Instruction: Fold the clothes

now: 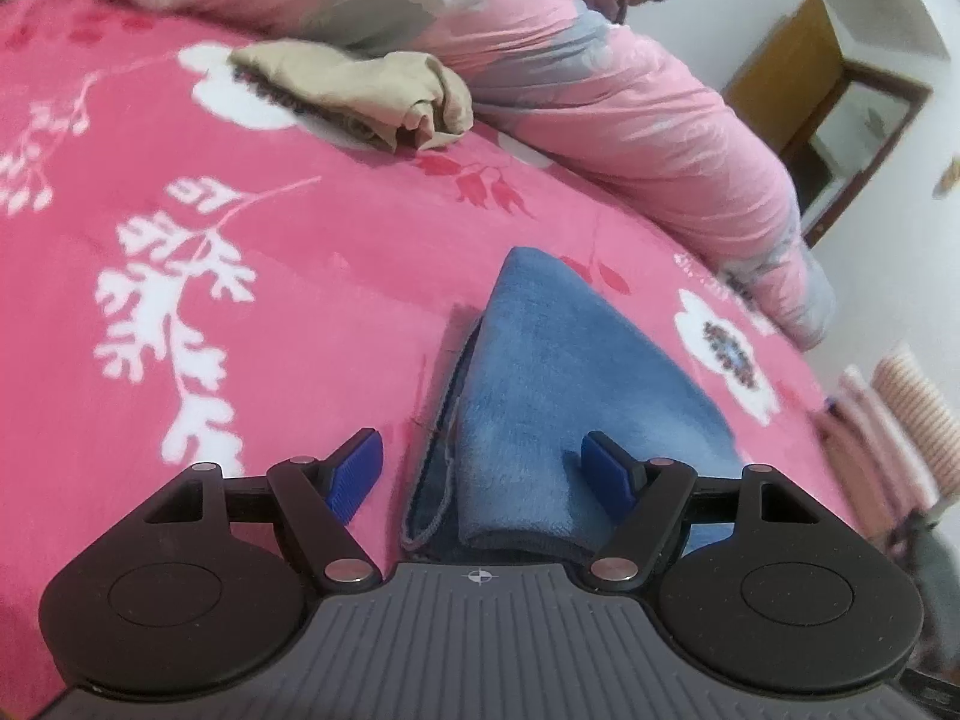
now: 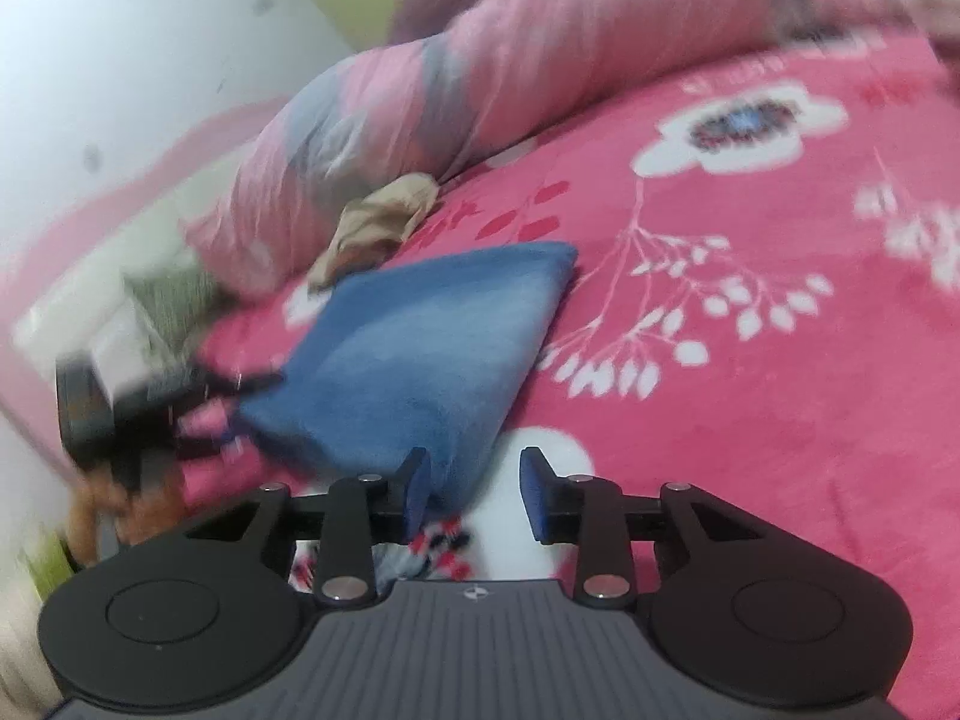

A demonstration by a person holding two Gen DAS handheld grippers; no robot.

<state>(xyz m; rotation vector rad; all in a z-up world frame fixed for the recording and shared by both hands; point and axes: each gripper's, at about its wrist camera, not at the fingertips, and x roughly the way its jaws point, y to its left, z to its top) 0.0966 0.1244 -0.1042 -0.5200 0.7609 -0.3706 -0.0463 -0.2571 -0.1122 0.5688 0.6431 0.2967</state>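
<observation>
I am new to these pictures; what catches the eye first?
The hot-pink flowered blanket fills both views. On it, a folded blue cloth lies between the open left gripper fingers, and a crumpled beige garment sits further back against a rolled pink quilt.

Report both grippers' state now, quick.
Left gripper: open, jaws straddling the near end of the folded blue cloth, not pressing it.
Right gripper: open, holding nothing; the blue cloth's corner lies by its left finger.
</observation>
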